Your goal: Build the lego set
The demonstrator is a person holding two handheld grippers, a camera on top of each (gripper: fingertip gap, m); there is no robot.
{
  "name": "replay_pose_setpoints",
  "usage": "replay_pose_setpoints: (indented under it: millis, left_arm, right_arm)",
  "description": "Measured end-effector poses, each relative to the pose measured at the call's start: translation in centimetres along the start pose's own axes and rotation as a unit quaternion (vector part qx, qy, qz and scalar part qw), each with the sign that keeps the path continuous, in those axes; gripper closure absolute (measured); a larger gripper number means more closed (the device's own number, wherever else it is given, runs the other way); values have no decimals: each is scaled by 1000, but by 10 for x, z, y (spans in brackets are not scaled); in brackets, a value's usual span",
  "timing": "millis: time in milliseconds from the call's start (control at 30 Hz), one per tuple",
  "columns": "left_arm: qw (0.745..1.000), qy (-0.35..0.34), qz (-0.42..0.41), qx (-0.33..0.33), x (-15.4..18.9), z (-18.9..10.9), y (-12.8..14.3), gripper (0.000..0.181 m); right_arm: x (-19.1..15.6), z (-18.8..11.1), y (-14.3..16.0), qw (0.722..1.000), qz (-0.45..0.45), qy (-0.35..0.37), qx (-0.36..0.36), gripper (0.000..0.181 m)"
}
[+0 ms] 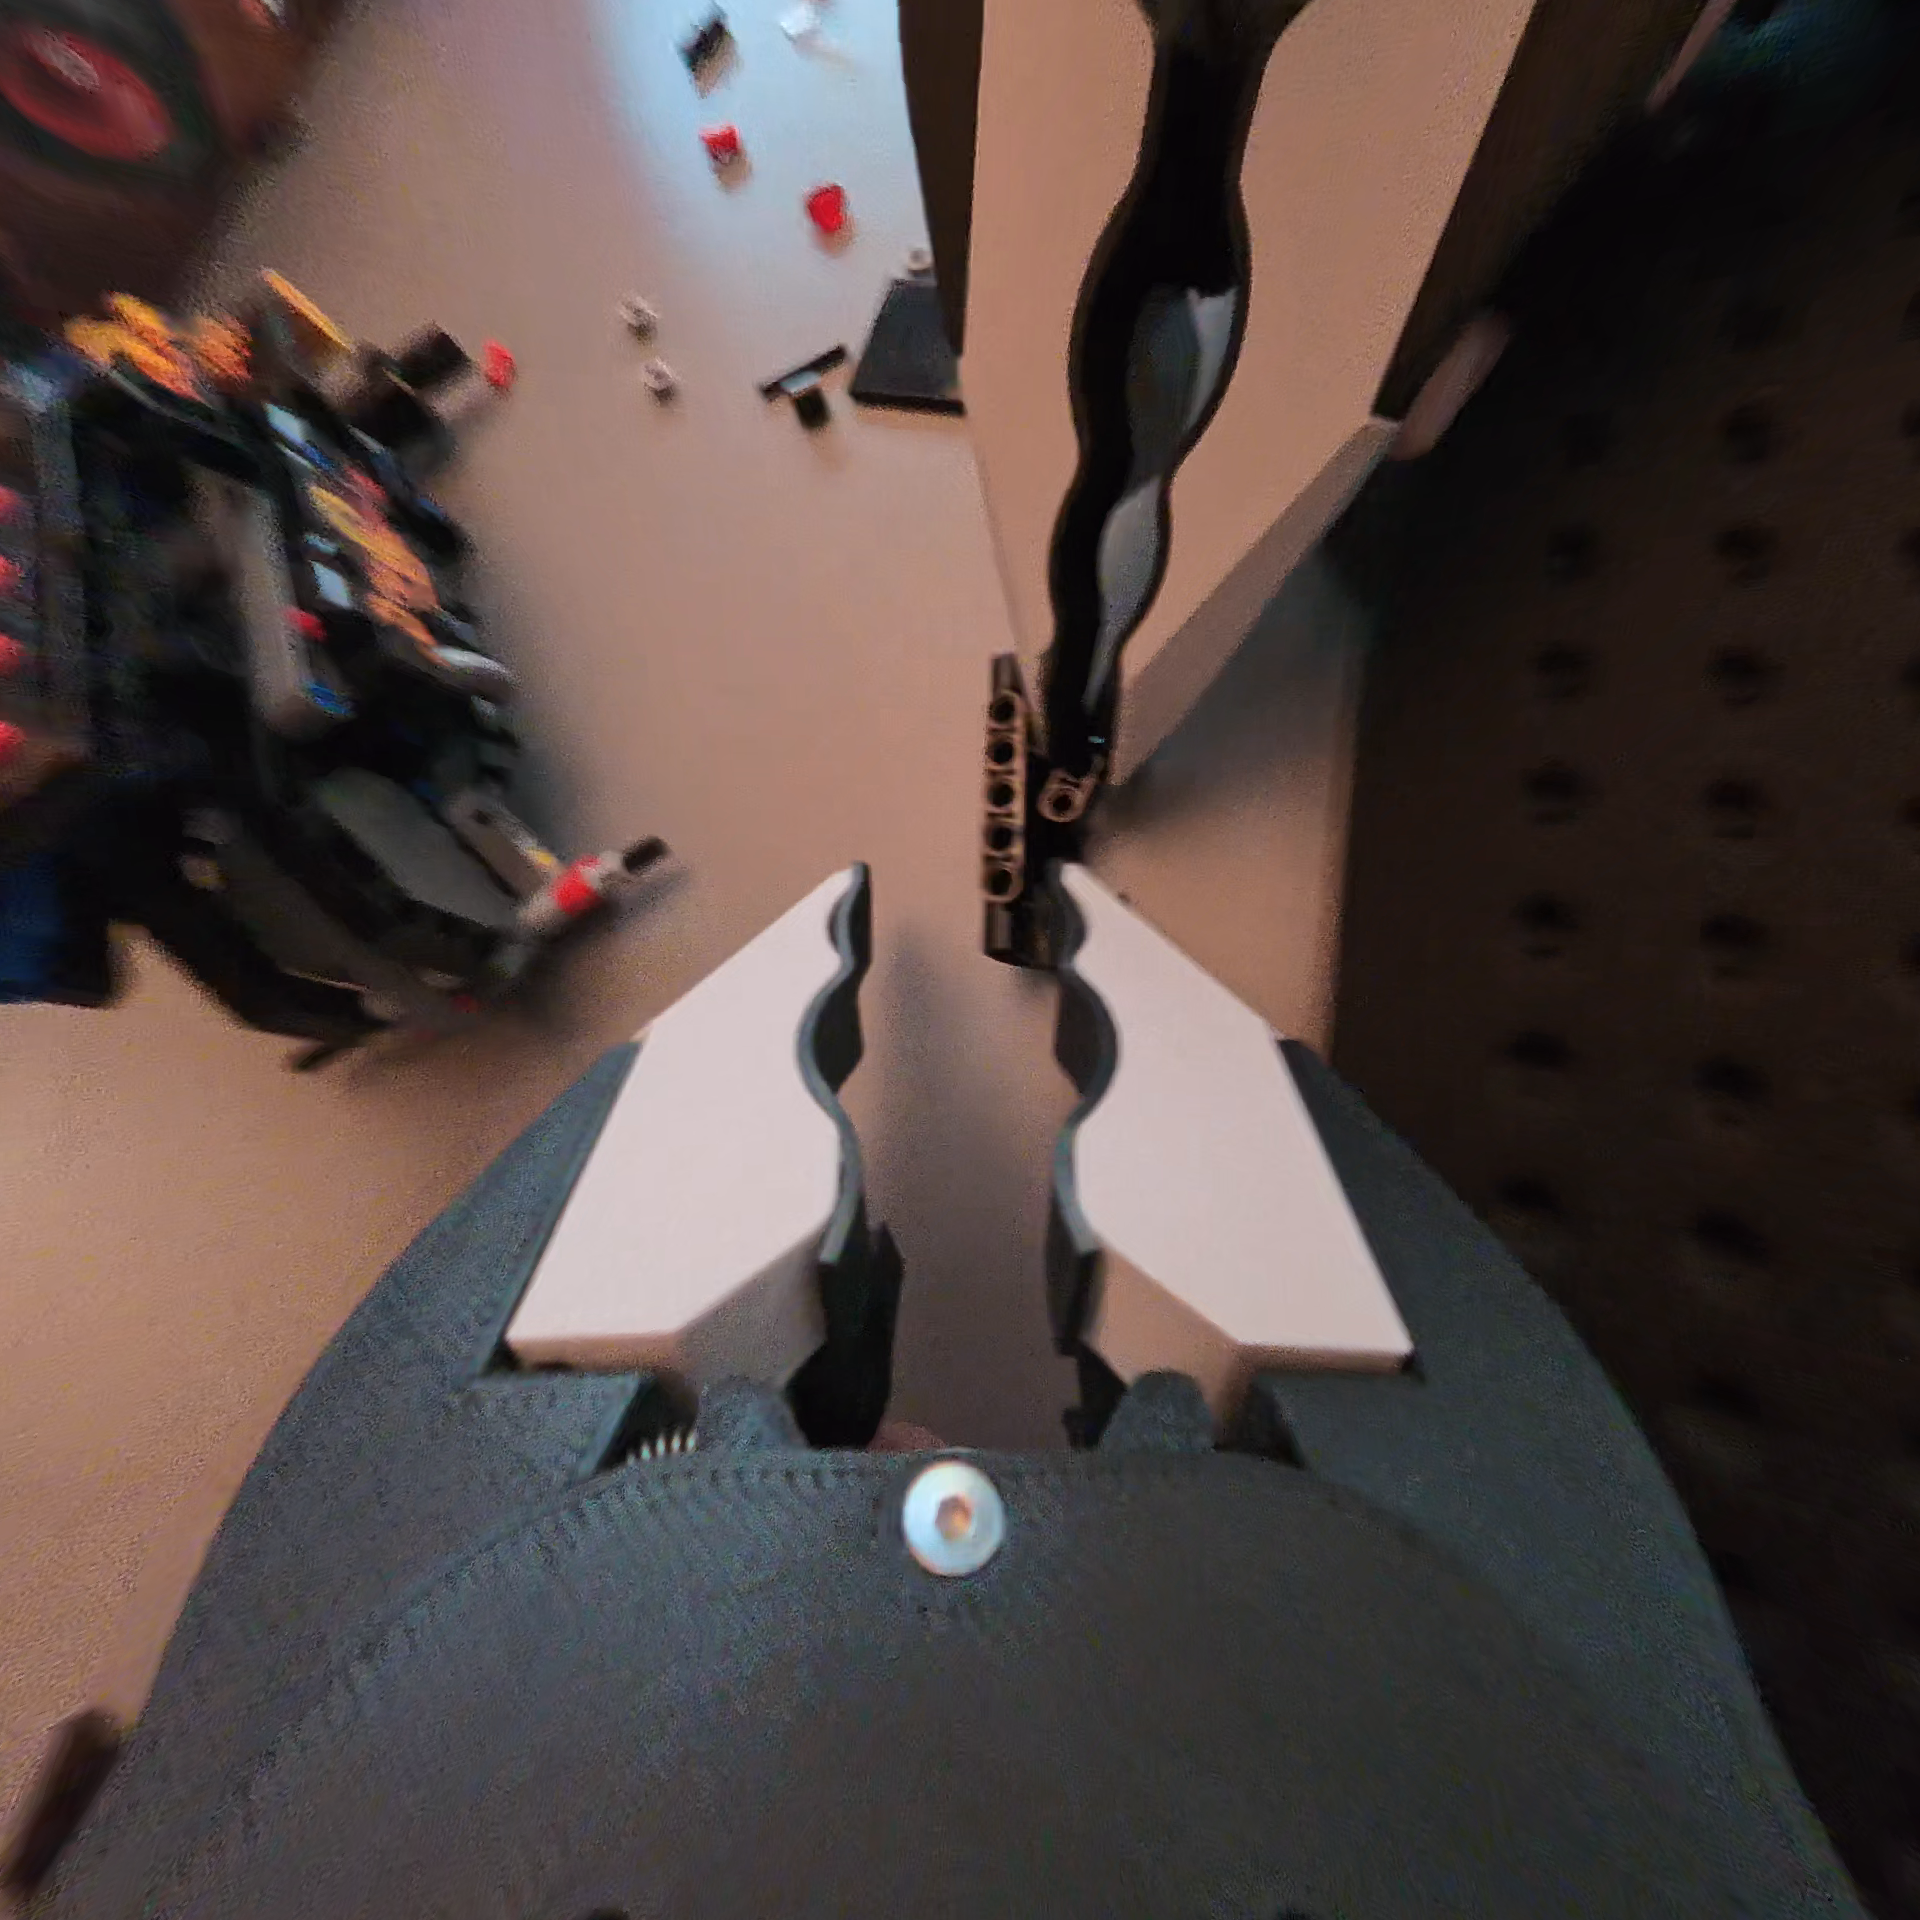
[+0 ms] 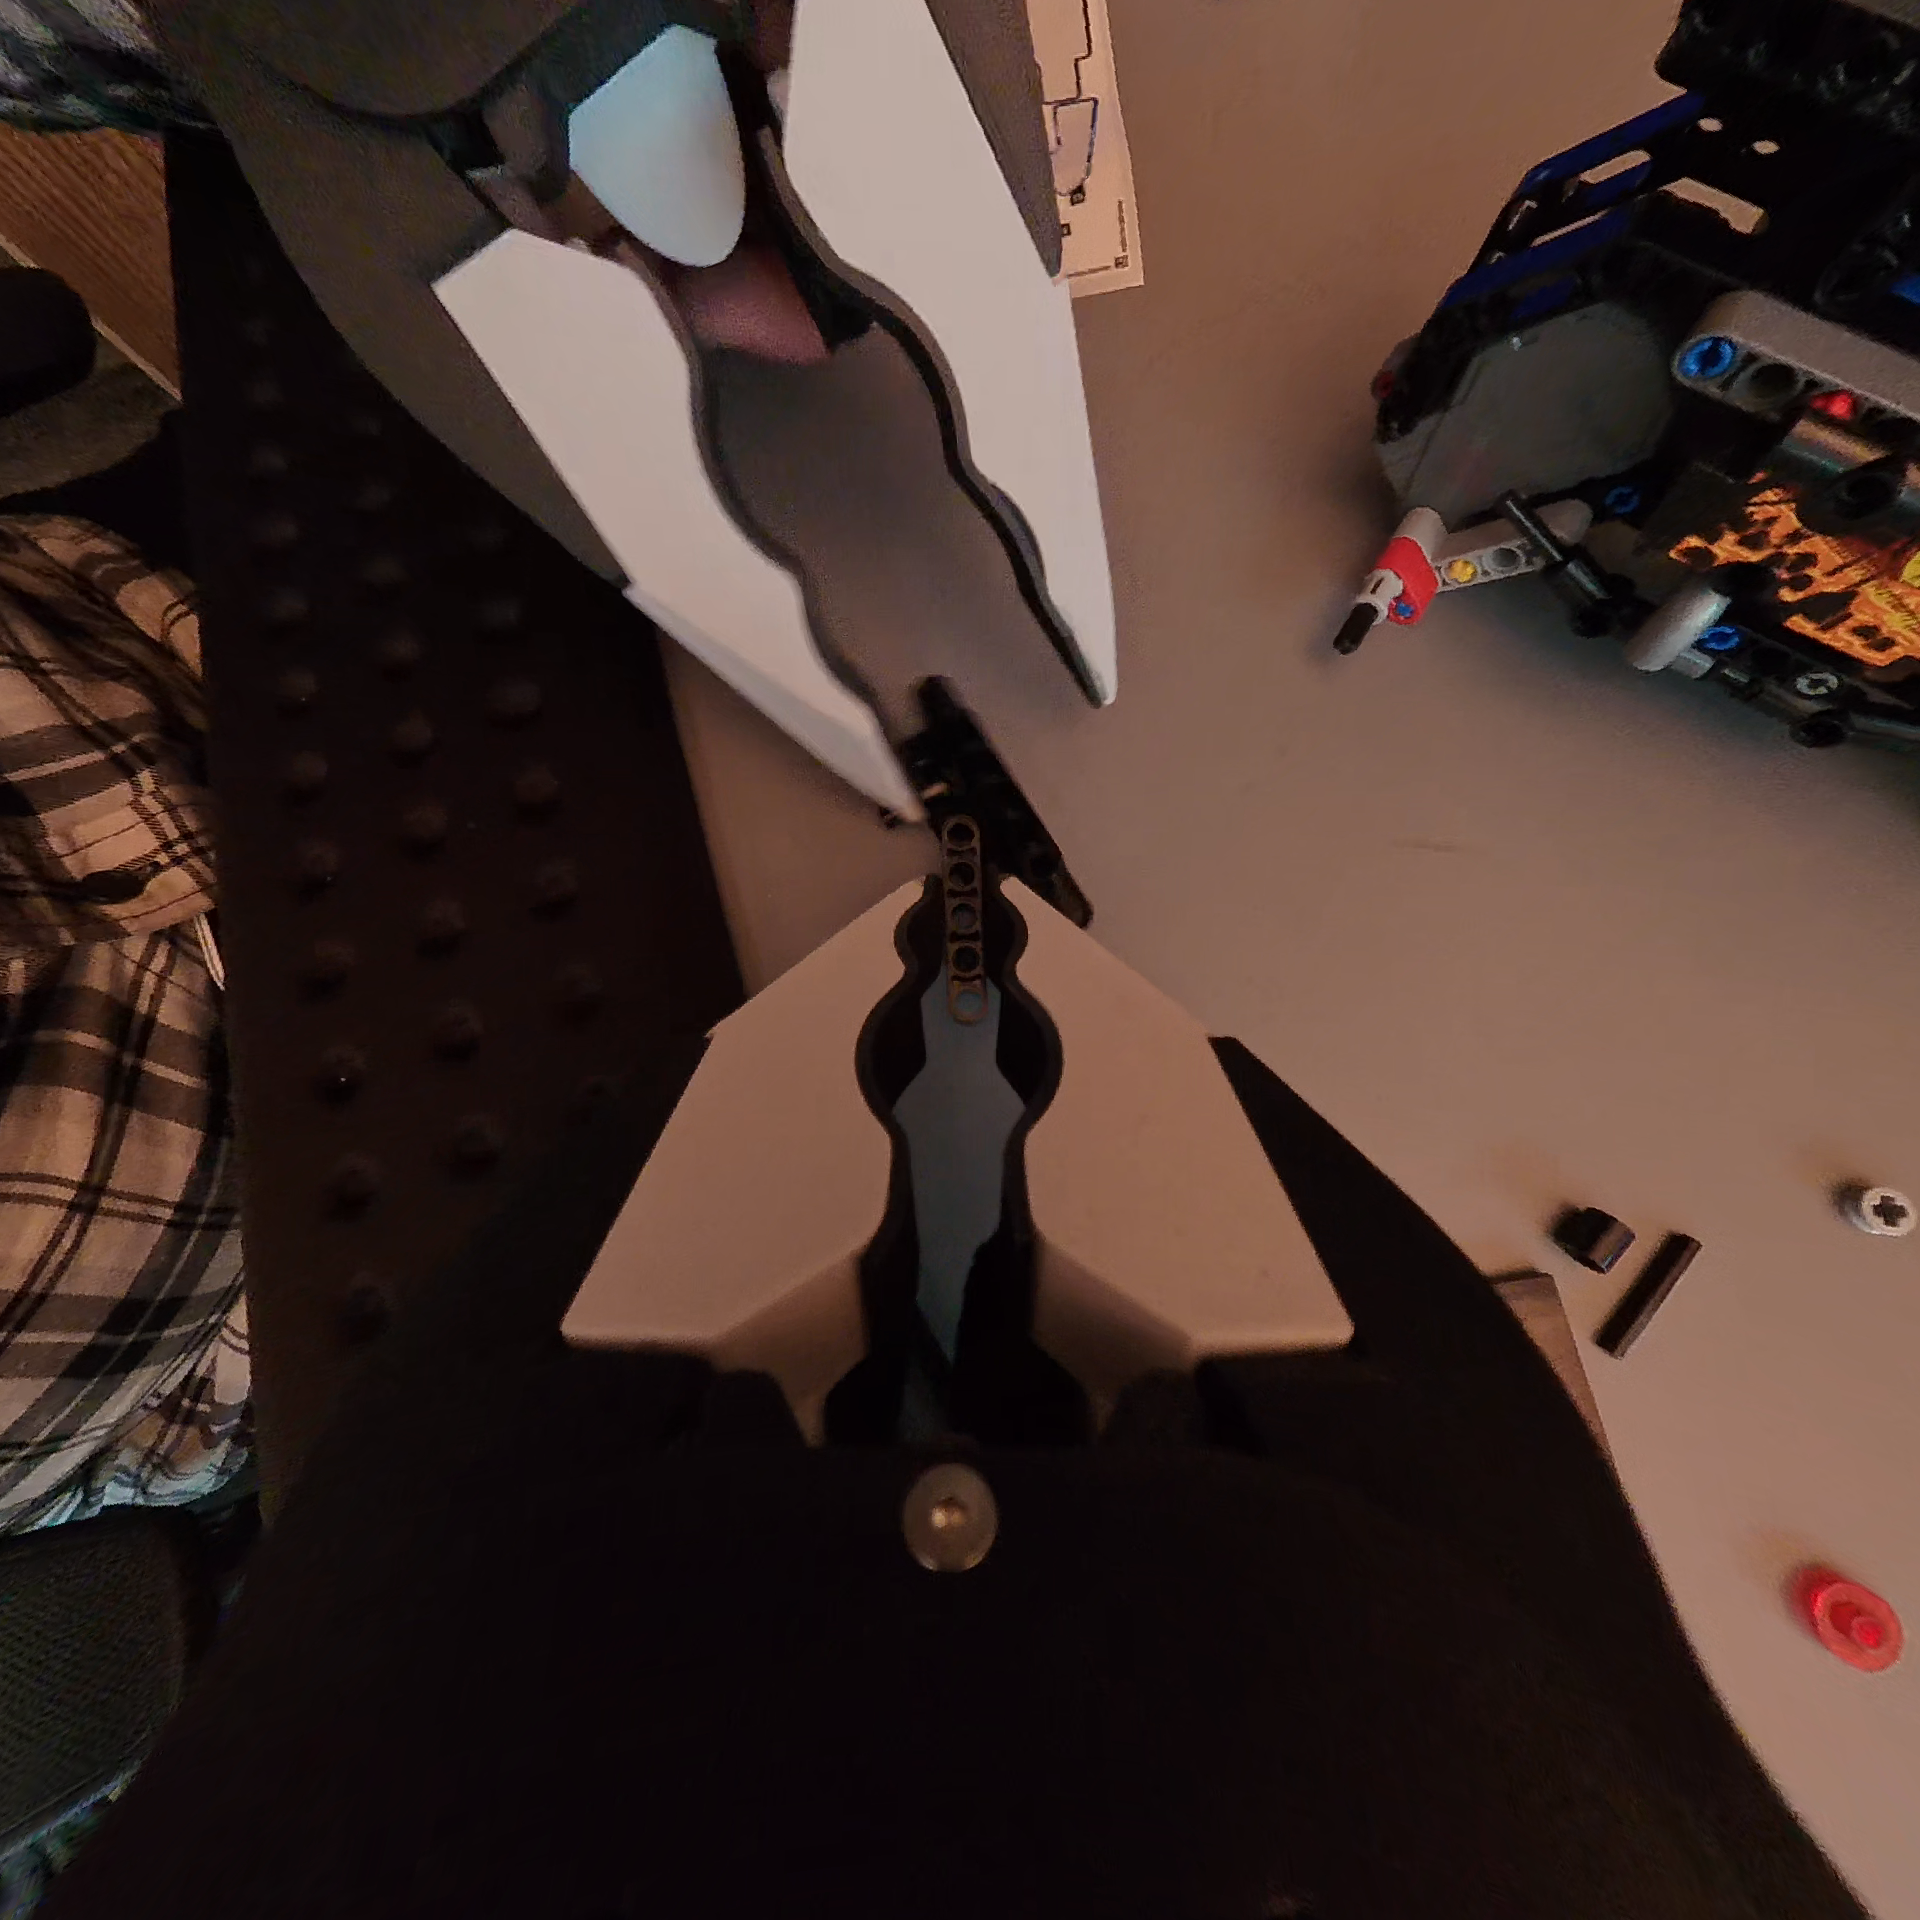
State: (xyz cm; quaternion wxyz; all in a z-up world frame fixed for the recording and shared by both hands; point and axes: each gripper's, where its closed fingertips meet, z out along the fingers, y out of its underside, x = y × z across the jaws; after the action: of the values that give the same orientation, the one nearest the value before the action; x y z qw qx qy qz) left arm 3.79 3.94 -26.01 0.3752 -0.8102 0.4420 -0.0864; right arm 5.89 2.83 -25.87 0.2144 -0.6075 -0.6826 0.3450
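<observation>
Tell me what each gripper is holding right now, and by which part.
Right gripper pinches the black holed beam by one end. Left gripper is open, holding nothing.

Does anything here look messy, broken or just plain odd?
Nothing looks broken. Loose pieces lie scattered on the table, such as a red piece, as expected mid-build. The right gripper pinches a black holed beam; the left gripper is open beside it.
</observation>
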Motion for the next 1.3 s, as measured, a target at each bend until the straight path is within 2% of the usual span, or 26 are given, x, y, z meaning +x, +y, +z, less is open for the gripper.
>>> replay_pose_setpoints:
  millis: [100, 167, 200, 333, 500, 867, 1300]
  left_arm:
    - [996, 60, -70, -1, 9, 1, 3, 150]
    - [994, 78, -77, 13, 14, 1, 3, 161]
    - [994, 83, -75, 20, 17, 2, 2, 168]
    - [998, 51, -38, 28, 12, 2, 2, 174]
    - [997, 76, -13, 27, 14, 4, -1, 175]
    - [994, 104, 7, 39, 16, 9, -7, 174]
    - [994, 98, 17, 43, 16, 9, -7, 174]
  right_arm:
    - [0, 0, 0, 1000, 2, 0, 2, 176]
    - [0, 0, 0, 1000, 0, 2, 2, 176]
    - [0, 0, 0, 1000, -1, 2, 2, 176]
    - [0, -1, 0, 1000, -6, 0, 2, 177]
    - [-4, -15, -18, 998, -47, 0, 29, 177]
    - [-1, -10, -22, 988, -140, -20, -64, 177]
    - [0, -10, -21, 988, -119, -75, -64, 177]
